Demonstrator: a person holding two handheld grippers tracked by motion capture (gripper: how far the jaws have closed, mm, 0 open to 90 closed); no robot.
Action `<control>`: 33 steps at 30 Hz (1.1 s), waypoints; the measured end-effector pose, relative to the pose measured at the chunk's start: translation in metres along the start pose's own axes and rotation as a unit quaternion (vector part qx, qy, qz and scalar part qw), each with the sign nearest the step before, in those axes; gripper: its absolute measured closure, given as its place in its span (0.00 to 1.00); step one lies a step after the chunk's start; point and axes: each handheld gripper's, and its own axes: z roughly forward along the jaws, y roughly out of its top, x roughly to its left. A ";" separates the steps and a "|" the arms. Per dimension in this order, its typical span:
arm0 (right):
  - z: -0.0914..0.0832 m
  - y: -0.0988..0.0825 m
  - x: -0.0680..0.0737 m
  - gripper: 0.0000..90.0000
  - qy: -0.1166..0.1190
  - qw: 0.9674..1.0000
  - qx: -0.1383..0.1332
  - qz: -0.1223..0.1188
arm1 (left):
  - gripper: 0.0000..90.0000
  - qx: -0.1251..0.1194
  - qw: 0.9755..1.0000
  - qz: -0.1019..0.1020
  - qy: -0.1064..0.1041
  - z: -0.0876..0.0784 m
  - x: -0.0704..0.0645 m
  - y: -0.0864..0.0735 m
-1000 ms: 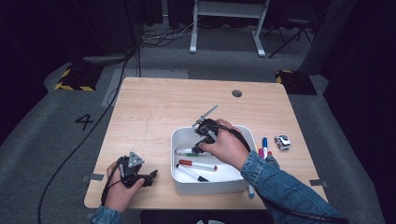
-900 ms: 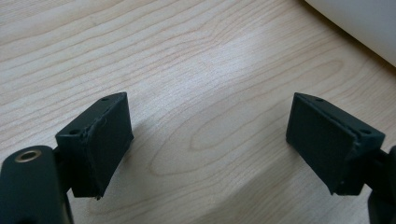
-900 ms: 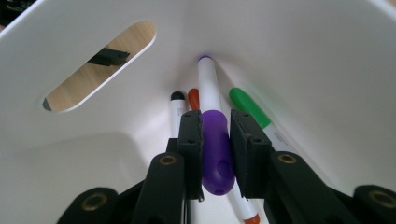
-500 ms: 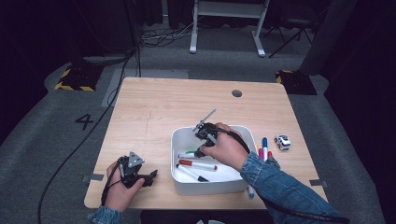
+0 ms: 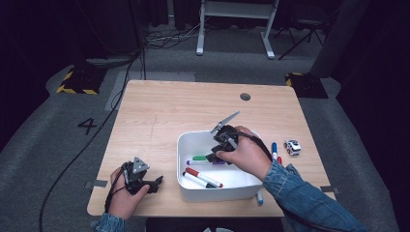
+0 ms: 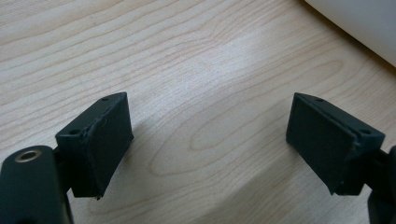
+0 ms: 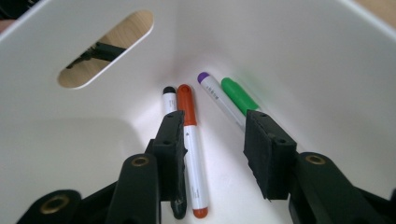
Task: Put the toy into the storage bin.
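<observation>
A white bin (image 5: 217, 192) stands at the table's front right with several markers on its floor: green (image 5: 199, 157), purple (image 5: 193, 163), red (image 5: 203, 177) and black (image 5: 192, 180). My right gripper (image 5: 212, 157) reaches down into it. Its jaws have just been opening and now stand apart (image 7: 215, 140), gripping nothing. Below them lie the red marker (image 7: 192, 154), beside one jaw, and the purple marker (image 7: 212, 91), running under the other, with the green (image 7: 238, 95) and black (image 7: 169, 100) markers alongside. My left gripper (image 5: 157, 182) rests on the table left of the bin, open and empty (image 6: 208, 135).
Right of the bin lie a blue marker (image 5: 274, 149), a red one (image 5: 279, 159) and a small toy car (image 5: 292, 146). Another blue marker (image 5: 259, 197) lies by the bin's front right corner. The bin's corner (image 6: 359, 23) is close ahead of the left gripper.
The right gripper's jaws have gone from shut to open inside the bin, and that hand has shifted slightly. The left hand has stayed put.
</observation>
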 end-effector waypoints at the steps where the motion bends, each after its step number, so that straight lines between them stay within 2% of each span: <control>1: -0.007 -0.003 0.000 0.65 0.000 1.000 -0.009 -0.001 | 0.16 0.000 1.000 0.000 0.000 0.000 0.000 0.000; 5: -0.035 -0.017 -0.004 0.66 -0.007 0.999 -0.041 0.011 | 0.16 0.000 1.000 0.000 0.000 0.000 0.000 0.000; 8: -0.054 -0.030 -0.011 0.67 -0.030 0.997 -0.059 0.026 | 0.16 0.000 1.000 0.000 0.000 0.000 0.000 0.000; 10: -0.065 -0.039 -0.016 0.67 -0.035 0.996 -0.075 0.037 | 0.16 0.000 1.000 0.000 0.000 0.000 0.000 0.000; 14: -0.089 -0.058 -0.025 0.66 -0.046 0.991 -0.105 0.064 | 0.16 0.000 1.000 0.000 0.000 0.000 0.000 0.000; 15: -0.094 -0.062 -0.028 0.66 -0.050 0.991 -0.109 0.065 | 0.16 0.000 1.000 0.000 0.000 0.000 0.000 0.000; 18: -0.111 -0.079 -0.035 0.66 -0.061 0.986 -0.127 0.089 | 0.16 0.001 1.000 0.000 -0.002 0.000 0.000 0.001; 22: -0.127 -0.100 -0.044 0.66 -0.078 0.980 -0.144 0.112 | 0.16 0.000 1.000 0.000 -0.001 0.001 0.000 0.001; 26: -0.136 -0.122 -0.055 0.66 -0.093 0.976 -0.145 0.134 | 0.16 0.001 1.000 0.000 0.000 0.001 0.000 0.001; 33: -0.138 -0.152 -0.071 0.64 -0.118 0.969 -0.140 0.165 | 0.16 0.001 1.000 0.001 0.000 0.001 0.000 0.001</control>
